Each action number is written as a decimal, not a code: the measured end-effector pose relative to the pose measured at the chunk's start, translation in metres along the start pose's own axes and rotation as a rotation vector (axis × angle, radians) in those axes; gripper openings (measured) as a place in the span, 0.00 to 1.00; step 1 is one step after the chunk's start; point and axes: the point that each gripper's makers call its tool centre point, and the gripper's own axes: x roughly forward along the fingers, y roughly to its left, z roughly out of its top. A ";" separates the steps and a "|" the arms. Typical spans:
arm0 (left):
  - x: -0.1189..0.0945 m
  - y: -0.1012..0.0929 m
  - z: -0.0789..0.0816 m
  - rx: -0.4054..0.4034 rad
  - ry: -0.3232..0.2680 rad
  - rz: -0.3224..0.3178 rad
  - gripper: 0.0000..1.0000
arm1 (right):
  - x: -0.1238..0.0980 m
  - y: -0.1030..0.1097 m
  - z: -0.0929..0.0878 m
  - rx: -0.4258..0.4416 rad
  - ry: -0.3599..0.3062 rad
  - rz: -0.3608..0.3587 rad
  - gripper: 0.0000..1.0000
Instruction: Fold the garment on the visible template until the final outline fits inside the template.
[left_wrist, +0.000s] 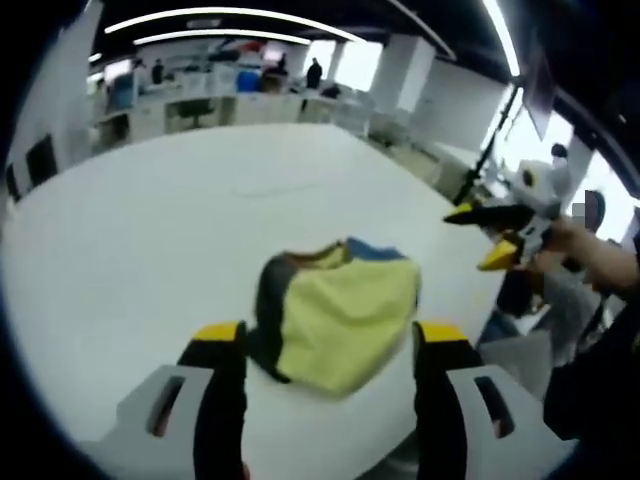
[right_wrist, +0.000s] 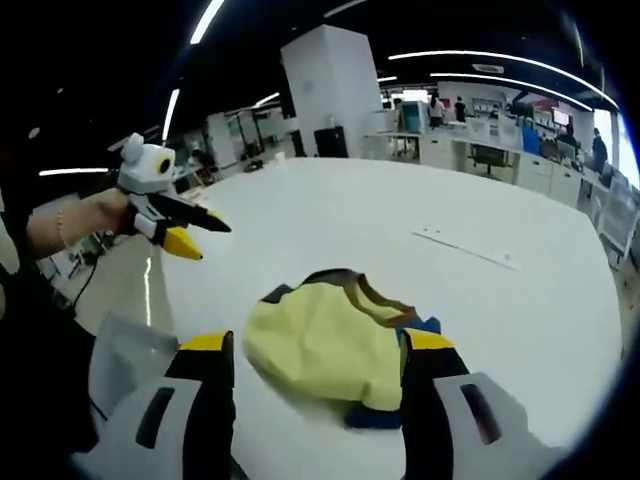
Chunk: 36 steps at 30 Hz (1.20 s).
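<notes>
Behind your white table you have rows of office desks with people standing among them (too far off to make out more). A broad white pillar rises beyond, under long ceiling light strips.

In the left gripper view, the left gripper rises from six o'clock, jaws spread wide, nothing between them. The right gripper enters at three o'clock, held in a hand, jaws parted.

In the right gripper view, the right gripper stands likewise spread at six o'clock; the left gripper sits at nine o'clock, parted.

Crumpled yellow garment on white table
</notes>
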 end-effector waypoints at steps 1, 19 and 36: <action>0.002 0.001 0.000 0.005 0.001 -0.001 0.61 | 0.002 -0.003 0.000 0.000 0.003 0.000 0.65; 0.053 0.030 -0.004 0.035 0.025 -0.025 0.53 | 0.045 -0.043 -0.014 -0.056 0.067 -0.016 0.51; 0.101 0.060 -0.003 0.041 0.046 -0.038 0.45 | 0.085 -0.091 -0.033 -0.082 0.126 -0.037 0.36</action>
